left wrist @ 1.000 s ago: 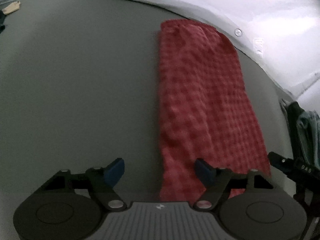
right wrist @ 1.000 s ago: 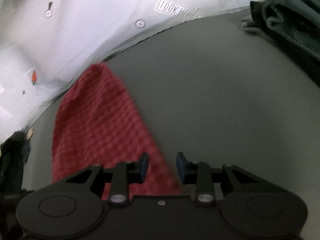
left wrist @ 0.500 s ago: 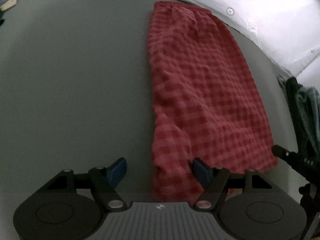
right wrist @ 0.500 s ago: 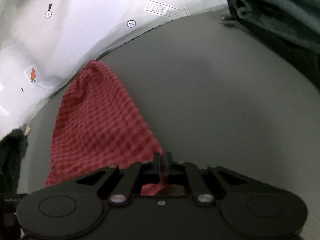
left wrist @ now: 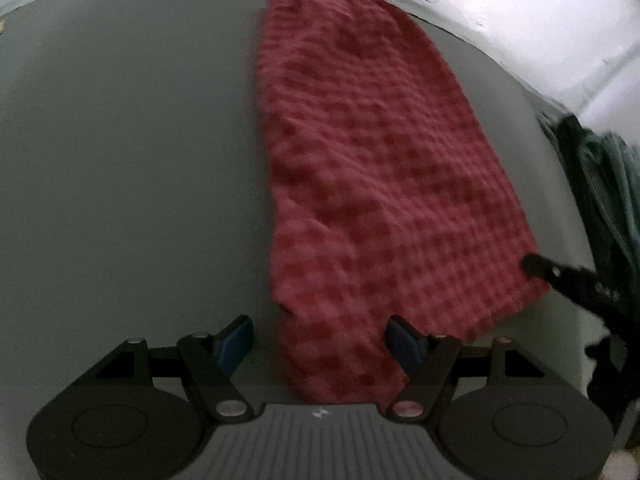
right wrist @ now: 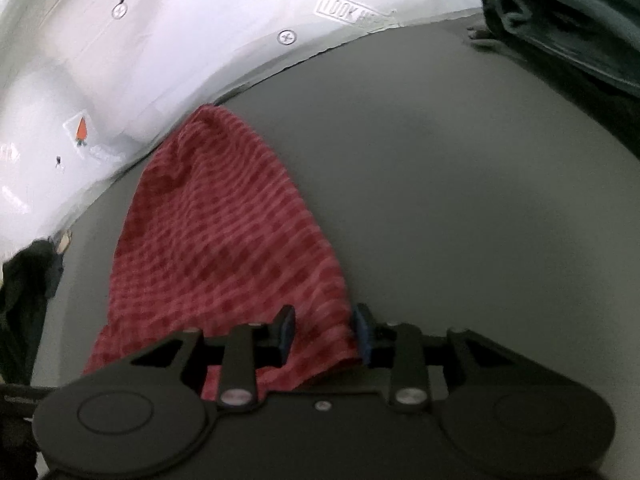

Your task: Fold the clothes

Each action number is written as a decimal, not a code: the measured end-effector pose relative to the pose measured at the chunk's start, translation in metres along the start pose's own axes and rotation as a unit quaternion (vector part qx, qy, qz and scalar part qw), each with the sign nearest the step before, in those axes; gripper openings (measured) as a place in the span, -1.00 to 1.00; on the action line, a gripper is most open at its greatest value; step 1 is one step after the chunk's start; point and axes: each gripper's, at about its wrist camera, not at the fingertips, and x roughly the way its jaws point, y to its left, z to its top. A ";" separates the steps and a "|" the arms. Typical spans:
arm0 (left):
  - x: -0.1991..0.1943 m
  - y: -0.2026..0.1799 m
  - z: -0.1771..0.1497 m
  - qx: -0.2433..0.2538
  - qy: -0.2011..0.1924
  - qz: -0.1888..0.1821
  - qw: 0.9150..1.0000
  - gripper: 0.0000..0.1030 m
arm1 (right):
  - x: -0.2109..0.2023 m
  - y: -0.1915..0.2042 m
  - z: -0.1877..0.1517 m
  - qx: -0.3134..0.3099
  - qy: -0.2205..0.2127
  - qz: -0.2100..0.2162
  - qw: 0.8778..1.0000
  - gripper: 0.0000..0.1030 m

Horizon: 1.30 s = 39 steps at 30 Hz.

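Note:
A red checked cloth lies folded in a long strip on the grey table. My left gripper is open, its blue pads either side of the cloth's near left corner. In the right wrist view the same cloth runs away to the far left. My right gripper is open, with the cloth's near right corner lying between its pads. The right gripper's tip shows at the cloth's right corner in the left wrist view.
Dark green clothes are piled at the table's right side and show in the right wrist view at the top right. A dark garment lies at the left edge. A white sheeted wall runs behind the table.
My right gripper shut on the cloth's near right corner half a second ago and has now opened again. The left gripper stayed open and shifted slightly along the cloth's near end.

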 end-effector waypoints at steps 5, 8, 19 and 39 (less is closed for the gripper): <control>0.004 -0.008 -0.004 0.022 0.013 -0.001 1.000 0.44 | 0.002 0.003 -0.002 -0.009 0.003 0.005 1.000 -0.34; 0.004 -0.008 -0.004 0.020 0.012 0.000 1.000 0.39 | 0.004 0.012 -0.004 -0.043 0.005 -0.009 0.999 -0.33; 0.002 0.003 -0.005 -0.024 0.004 -0.031 0.999 -0.48 | 0.004 0.009 -0.006 -0.018 0.008 0.004 1.000 -0.68; -0.018 0.023 -0.018 -0.070 -0.059 -0.059 0.994 -0.79 | -0.023 -0.002 -0.018 0.098 -0.019 0.075 0.992 -0.90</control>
